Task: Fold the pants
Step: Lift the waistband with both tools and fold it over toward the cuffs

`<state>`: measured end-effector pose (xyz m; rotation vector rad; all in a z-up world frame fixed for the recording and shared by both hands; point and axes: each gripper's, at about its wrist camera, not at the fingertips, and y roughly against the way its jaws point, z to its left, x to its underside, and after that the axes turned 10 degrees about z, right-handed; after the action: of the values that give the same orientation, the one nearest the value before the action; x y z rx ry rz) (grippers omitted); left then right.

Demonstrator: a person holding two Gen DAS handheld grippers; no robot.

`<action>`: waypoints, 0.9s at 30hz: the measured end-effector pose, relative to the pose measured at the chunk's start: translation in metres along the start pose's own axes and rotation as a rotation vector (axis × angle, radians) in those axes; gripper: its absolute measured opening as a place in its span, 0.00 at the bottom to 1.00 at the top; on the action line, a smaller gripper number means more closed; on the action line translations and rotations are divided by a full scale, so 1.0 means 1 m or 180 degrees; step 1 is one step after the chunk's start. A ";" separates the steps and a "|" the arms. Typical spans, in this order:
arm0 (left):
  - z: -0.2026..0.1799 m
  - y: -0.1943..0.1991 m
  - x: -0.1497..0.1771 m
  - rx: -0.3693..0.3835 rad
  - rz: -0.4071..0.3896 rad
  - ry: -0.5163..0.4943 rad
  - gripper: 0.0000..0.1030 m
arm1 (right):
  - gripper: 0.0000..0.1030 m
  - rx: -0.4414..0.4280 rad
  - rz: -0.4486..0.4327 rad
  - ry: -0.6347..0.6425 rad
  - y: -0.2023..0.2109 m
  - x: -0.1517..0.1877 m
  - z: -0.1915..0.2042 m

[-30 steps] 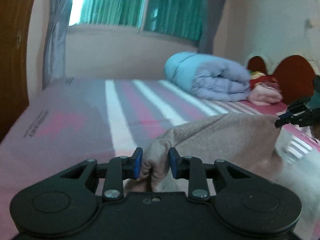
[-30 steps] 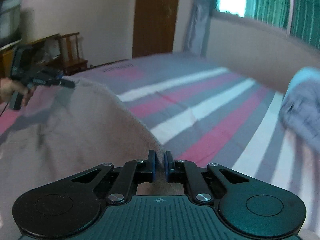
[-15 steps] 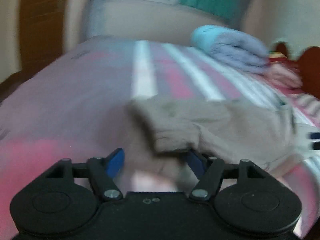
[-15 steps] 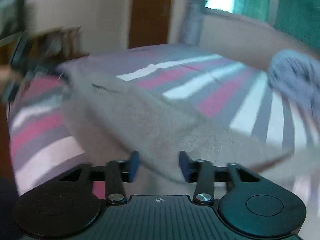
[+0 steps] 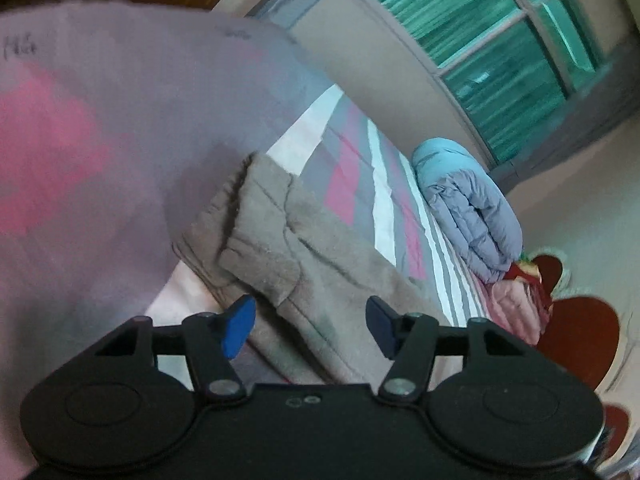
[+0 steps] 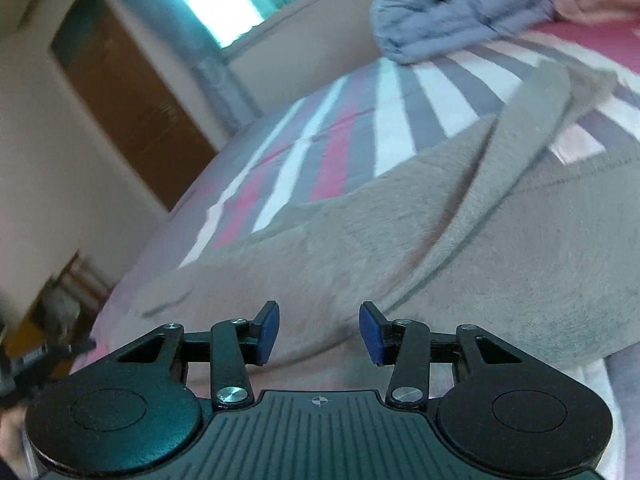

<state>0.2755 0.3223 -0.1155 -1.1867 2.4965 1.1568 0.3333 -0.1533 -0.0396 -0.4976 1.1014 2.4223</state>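
Observation:
The grey-brown pants [image 5: 304,248] lie folded on the striped bed [image 5: 80,128], with one layer lying over another. My left gripper [image 5: 308,328] is open and empty just above their near end. In the right wrist view the pants [image 6: 460,248] spread across the bed [image 6: 320,144]. My right gripper [image 6: 318,332] is open and empty, just over the cloth. The left gripper also shows in the right wrist view [image 6: 44,360] at the far left edge, blurred.
A rolled blue-grey duvet [image 5: 468,208] lies at the head of the bed, also in the right wrist view [image 6: 460,20]. Pink bedding [image 5: 516,300] and a dark red headboard [image 5: 576,328] are behind it. A window [image 5: 500,48] and a wooden door [image 6: 128,92] line the walls.
Both grippers were shut on the pants a second ago and have opened and let go. The pants now rest folded on the bed. Both cameras have tilted and pulled back.

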 end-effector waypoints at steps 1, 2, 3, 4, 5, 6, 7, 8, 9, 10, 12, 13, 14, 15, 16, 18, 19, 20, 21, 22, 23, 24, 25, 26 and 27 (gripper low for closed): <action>0.003 -0.003 -0.002 0.0003 0.0013 0.0080 0.50 | 0.43 0.0031 0.0027 -0.0127 -0.007 -0.005 -0.005; 0.007 -0.006 -0.004 0.0013 0.0026 0.0152 0.50 | 0.43 0.0086 0.0056 -0.0251 -0.007 -0.008 -0.012; 0.011 -0.007 -0.006 0.0021 0.0042 0.0221 0.50 | 0.43 0.0120 0.0077 -0.0367 -0.011 -0.013 -0.018; 0.011 -0.008 -0.006 0.0040 0.0049 0.0272 0.50 | 0.43 0.0156 0.0097 -0.0490 -0.016 -0.017 -0.024; 0.012 -0.011 -0.007 0.0042 0.0057 0.0312 0.50 | 0.43 0.0189 0.0132 -0.0611 -0.022 -0.021 -0.030; 0.013 -0.014 -0.008 0.0010 0.0083 0.0343 0.50 | 0.43 0.0188 0.0182 -0.0694 -0.027 -0.026 -0.036; 0.013 -0.017 -0.009 -0.0032 0.0111 0.0374 0.50 | 0.43 0.0160 0.0237 -0.0775 -0.034 -0.029 -0.043; 0.013 -0.019 -0.009 -0.0055 0.0122 0.0386 0.49 | 0.43 0.0143 0.0234 -0.0833 -0.038 -0.031 -0.047; 0.011 -0.020 -0.010 -0.0075 0.0110 0.0378 0.45 | 0.43 0.0127 0.0218 -0.0860 -0.041 -0.034 -0.050; 0.008 -0.020 -0.010 -0.0130 0.0104 0.0356 0.40 | 0.30 0.0105 0.0219 -0.0866 -0.043 -0.036 -0.053; 0.003 -0.019 -0.009 -0.0300 0.0127 0.0338 0.27 | 0.05 0.0045 0.0249 -0.0815 -0.042 -0.039 -0.052; 0.003 -0.017 -0.007 -0.0306 0.0122 0.0359 0.28 | 0.05 0.0048 0.0247 -0.0797 -0.042 -0.039 -0.052; 0.002 -0.015 -0.006 -0.0307 0.0108 0.0349 0.22 | 0.05 0.0042 0.0251 -0.0774 -0.040 -0.040 -0.054; 0.001 -0.013 -0.005 -0.0302 0.0097 0.0334 0.21 | 0.05 0.0041 0.0246 -0.0728 -0.036 -0.039 -0.052; 0.000 -0.012 -0.005 -0.0293 0.0085 0.0329 0.20 | 0.05 0.0051 0.0235 -0.0669 -0.033 -0.037 -0.051; -0.001 -0.010 -0.006 -0.0254 0.0043 0.0326 0.16 | 0.05 0.0066 0.0254 -0.0618 -0.035 -0.036 -0.045; -0.002 -0.009 -0.008 -0.0248 0.0019 0.0344 0.16 | 0.05 0.0055 0.0260 -0.0633 -0.036 -0.035 -0.049; -0.005 -0.007 -0.010 -0.0219 -0.0026 0.0331 0.16 | 0.05 0.0048 0.0263 -0.0637 -0.037 -0.032 -0.046; -0.010 -0.004 -0.013 -0.0185 -0.0074 0.0295 0.16 | 0.05 0.0046 0.0262 -0.0628 -0.036 -0.032 -0.045; -0.014 -0.001 -0.017 -0.0145 -0.0137 0.0234 0.16 | 0.05 0.0032 0.0230 -0.0605 -0.032 -0.031 -0.043; -0.019 0.002 -0.021 -0.0115 -0.0193 0.0174 0.16 | 0.05 -0.0015 0.0149 -0.0572 -0.025 -0.032 -0.038; -0.023 0.006 -0.025 -0.0053 -0.0283 0.0109 0.16 | 0.05 -0.0081 0.0027 -0.0508 -0.016 -0.032 -0.032; -0.026 0.011 -0.030 0.0028 -0.0385 0.0043 0.16 | 0.05 -0.0142 -0.0113 -0.0444 -0.006 -0.033 -0.026; -0.026 0.015 -0.033 0.0051 -0.0453 -0.0003 0.16 | 0.05 -0.0219 -0.0249 -0.0385 0.003 -0.034 -0.021; -0.024 0.017 -0.035 0.0051 -0.0500 -0.0058 0.16 | 0.05 -0.0300 -0.0380 -0.0324 0.013 -0.033 -0.015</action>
<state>0.2915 0.3333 -0.0735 -1.3345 2.3462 1.1003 0.3565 -0.1808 -0.0250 -0.4510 0.8933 2.3751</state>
